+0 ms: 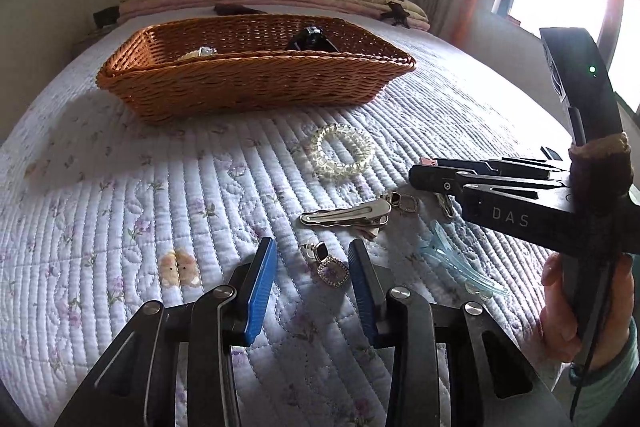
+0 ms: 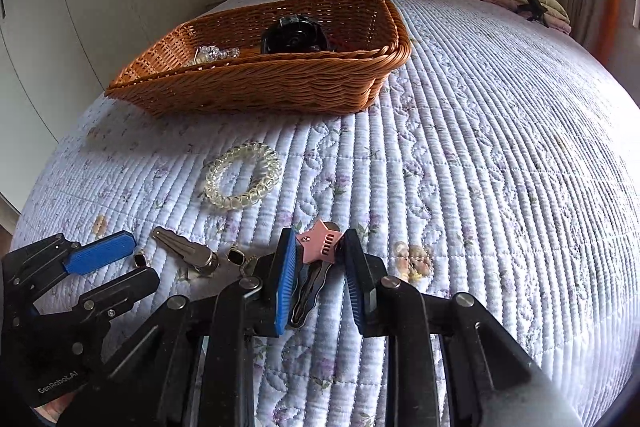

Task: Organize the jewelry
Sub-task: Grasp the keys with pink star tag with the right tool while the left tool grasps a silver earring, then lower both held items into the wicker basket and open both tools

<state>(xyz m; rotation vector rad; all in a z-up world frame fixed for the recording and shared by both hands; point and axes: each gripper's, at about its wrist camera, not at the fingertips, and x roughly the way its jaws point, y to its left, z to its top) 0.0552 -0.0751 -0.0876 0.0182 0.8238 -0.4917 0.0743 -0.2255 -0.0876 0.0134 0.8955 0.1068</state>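
My left gripper (image 1: 312, 247) is open just above the quilt, its blue pads either side of a black-and-silver earring (image 1: 328, 265) without pressing it. In the right wrist view the left gripper (image 2: 128, 263) stands at the lower left beside that earring (image 2: 140, 259). My right gripper (image 2: 320, 259) is shut on a pink star hair clip (image 2: 318, 247), whose dark metal body hangs down between the pads. The left wrist view shows the right gripper (image 1: 418, 169) at the right with a pink tip at its end. The wicker basket (image 1: 256, 83) stands further up the bed.
The basket (image 2: 260, 87) holds a black hair claw (image 2: 294, 37) and clear beads (image 2: 212, 55). A clear spiral hair tie (image 1: 342, 157), a silver clip (image 1: 346, 215), a second earring (image 1: 400, 201) and a pale blue clip (image 1: 456, 263) lie on the quilt. A hand (image 1: 576, 307) holds the right gripper.
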